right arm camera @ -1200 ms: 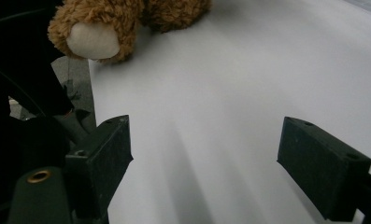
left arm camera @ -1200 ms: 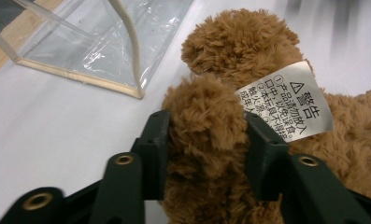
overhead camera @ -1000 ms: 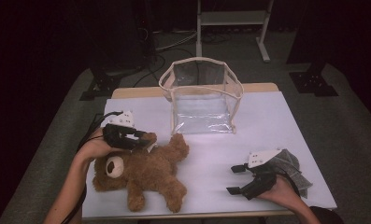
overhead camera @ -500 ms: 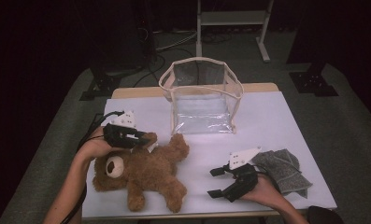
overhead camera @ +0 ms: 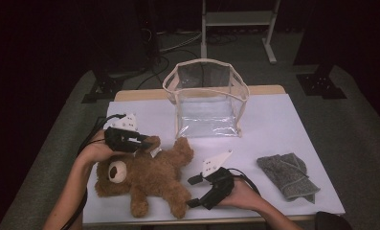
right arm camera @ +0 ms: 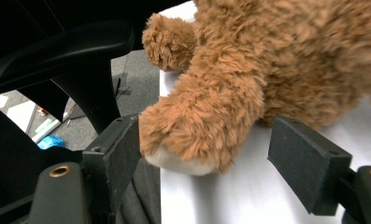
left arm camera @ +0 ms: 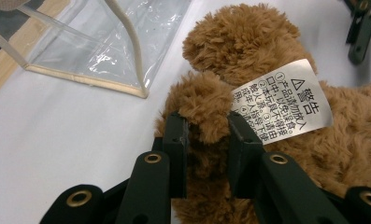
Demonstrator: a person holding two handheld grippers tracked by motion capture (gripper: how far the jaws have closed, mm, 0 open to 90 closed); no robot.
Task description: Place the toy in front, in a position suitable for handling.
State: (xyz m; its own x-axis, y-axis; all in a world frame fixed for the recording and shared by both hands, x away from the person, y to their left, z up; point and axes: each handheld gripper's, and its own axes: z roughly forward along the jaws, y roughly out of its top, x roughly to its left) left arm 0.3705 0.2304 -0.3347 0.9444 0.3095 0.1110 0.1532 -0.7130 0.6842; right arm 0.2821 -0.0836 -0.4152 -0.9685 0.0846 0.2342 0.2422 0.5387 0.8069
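Table [overhead camera: 283, 120], white-topped, carried everything. Landmark for places: the teddy bear [overhead camera: 147, 175].

Clear bag [overhead camera: 206, 103], cream-trimmed, stood upright with its mouth open, just beyond the bear's far paw. Judged to be the intended container, since it was the only open receptacle and sat nearest the bear.

Teddy bear lay sprawled at the near-left part of the table, head toward the left edge, legs toward the near edge. In the left gripper view its white care label [left arm camera: 282, 101] stuck up from the fur beside the pinched limb.

Grey cloth [overhead camera: 289, 175] lay crumpled well to the right of the bear, untouched by either gripper.

Left gripper [overhead camera: 144, 142] sat at the bear's far side, jaws drawn narrow and clamped on a tuft of one plush arm [left arm camera: 205, 109]; the fur bulged between the pads. Likely an anchoring hold, so the soft body would not sag when lifted.

Right gripper [overhead camera: 193, 190] was at the bear's leg end, jaws wide, though they had just been narrowing slightly. The bear's foot [right arm camera: 192, 135] lay between the pads; one pad looked to be against the fur, the other was clear of it, so no grip yet. Judgement: second hold intended on the leg, giving a two-point lift toward the bag.
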